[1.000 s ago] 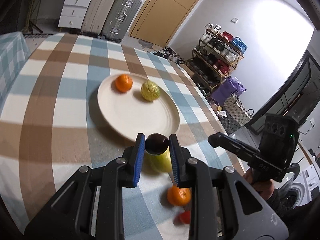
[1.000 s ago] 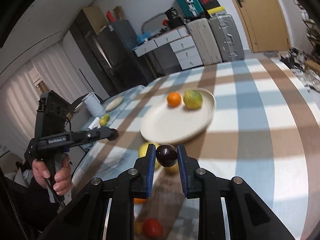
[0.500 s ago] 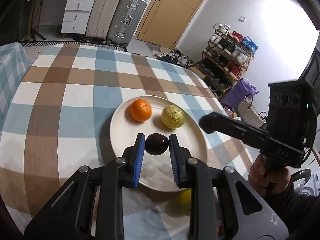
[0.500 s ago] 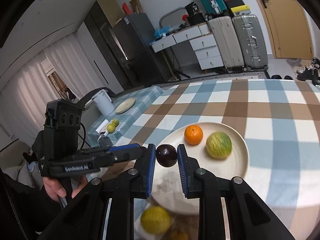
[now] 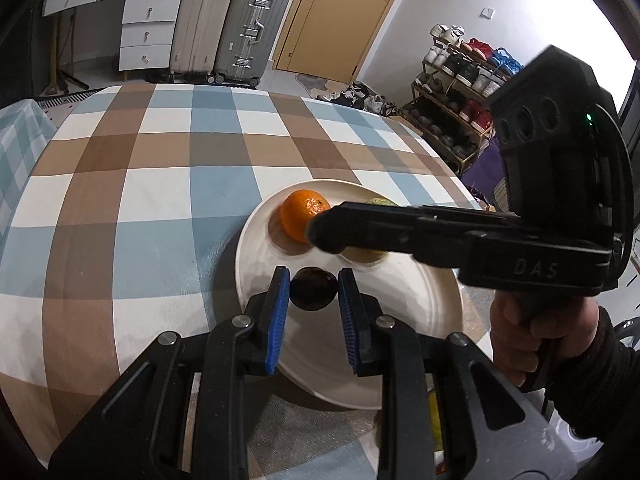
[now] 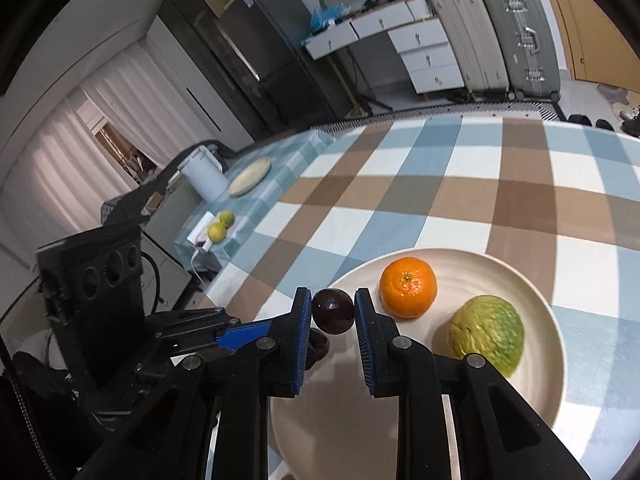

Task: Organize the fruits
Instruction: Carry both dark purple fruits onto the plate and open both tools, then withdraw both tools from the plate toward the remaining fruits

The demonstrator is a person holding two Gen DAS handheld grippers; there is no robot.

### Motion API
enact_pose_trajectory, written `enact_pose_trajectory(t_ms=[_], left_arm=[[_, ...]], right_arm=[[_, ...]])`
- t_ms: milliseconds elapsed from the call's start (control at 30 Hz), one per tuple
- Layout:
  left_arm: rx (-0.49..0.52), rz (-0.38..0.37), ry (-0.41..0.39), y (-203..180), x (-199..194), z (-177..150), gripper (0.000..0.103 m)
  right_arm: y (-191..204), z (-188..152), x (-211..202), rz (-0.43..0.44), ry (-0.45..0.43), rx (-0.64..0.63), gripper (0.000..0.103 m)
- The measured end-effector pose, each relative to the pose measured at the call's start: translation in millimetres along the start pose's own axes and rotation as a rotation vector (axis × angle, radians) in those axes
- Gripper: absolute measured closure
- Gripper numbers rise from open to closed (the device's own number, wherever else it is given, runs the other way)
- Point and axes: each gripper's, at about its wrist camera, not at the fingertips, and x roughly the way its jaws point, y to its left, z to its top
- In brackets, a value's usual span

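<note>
Left wrist view: left gripper (image 5: pixel 313 289) clamps a dark plum (image 5: pixel 313 288) over the cream plate (image 5: pixel 256 248), near an orange (image 5: pixel 303 219). Right gripper (image 6: pixel 333 311) clamps another plum (image 6: pixel 333 311) above the plate's rim.

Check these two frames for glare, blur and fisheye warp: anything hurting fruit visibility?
Left wrist view: wall upper right blown out, tablecloth checks bow, right gripper hides most of the green fruit, left's dark fruit is near-black between the jaws. Right wrist view: orange, green fruit and right's dark fruit are sharp with soft shadows; far left is soft.
</note>
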Motion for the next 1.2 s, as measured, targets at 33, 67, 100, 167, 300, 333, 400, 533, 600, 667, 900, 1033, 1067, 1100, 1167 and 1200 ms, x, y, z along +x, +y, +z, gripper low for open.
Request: enact_pose_trajectory(t_ms=[33, 67, 100, 167, 300, 333, 400, 533, 600, 667, 900, 1033, 1067, 1100, 1167, 1200], left_arm=[[0.001, 0.001, 0.001, 1.1, 1.7, 0.4, 0.081], [0.002, 0.001, 0.001, 1.7, 2.0, 0.3, 0.081], [0.004, 0.001, 0.002, 2.3, 3.2, 0.6, 0.081], [0.010, 0.005, 0.000, 2.6, 4.3, 0.6, 0.081], [0.014, 0.020, -0.005, 4.8, 6.4, 1.7, 0.081], [0.010, 0.019, -0.003, 6.0, 7.0, 2.4, 0.081], [0.003, 0.013, 0.004, 8.1, 8.6, 3.2, 0.081], [0.015, 0.036, -0.001, 6.6, 6.5, 2.7, 0.077], [0.009, 0.036, -0.009, 5.9, 1.5, 2.2, 0.061], [0.009, 0.041, -0.028, 3.0, -7.1, 1.4, 0.054], [0.019, 0.095, -0.096, -16.0, -43.3, -3.7, 0.021], [0.031, 0.133, -0.117, -31.8, -62.2, -10.3, 0.019], [0.034, 0.141, -0.121, -36.4, -67.1, -12.6, 0.016], [0.036, 0.145, -0.126, -40.7, -71.8, -15.3, 0.011], [0.036, 0.156, -0.146, -49.0, -82.3, -21.4, 0.001], [0.037, 0.160, -0.158, -53.4, -88.0, -24.5, 0.001]], right_arm=[[-0.5, 0.4, 3.8, -0.001, 0.009, 0.000, 0.080], [-1.2, 1.1, 7.5, -0.005, 0.019, 0.002, 0.080], [-2.1, 1.9, 10.7, -0.008, 0.027, 0.008, 0.080], [-1.6, 2.8, 14.1, -0.010, 0.031, 0.004, 0.080], [-0.8, 4.8, 22.4, -0.043, 0.044, -0.010, 0.080], [-1.2, 4.9, 22.9, -0.047, 0.046, -0.010, 0.080], [-1.4, 5.5, 25.9, -0.048, 0.053, -0.008, 0.079], [-2.1, 6.1, 25.9, -0.060, 0.038, -0.011, 0.058], [-2.1, 5.5, 19.0, -0.050, 0.015, -0.002, 0.052], [-0.1, 4.4, 6.6, -0.042, -0.011, 0.002, 0.046], [13.6, -8.4, -48.9, -0.031, -0.137, -0.003, 0.017], [24.7, -23.7, -81.0, -0.049, -0.195, -0.012, 0.006], [27.7, -28.2, -88.3, -0.054, -0.209, -0.014, 0.004], [30.8, -33.8, -96.9, -0.061, -0.226, -0.015, 0.002], [35.7, -44.4, -110.9, -0.078, -0.253, -0.013, 0.002], [38.5, -51.4, -118.9, -0.082, -0.266, -0.012, 0.001]])
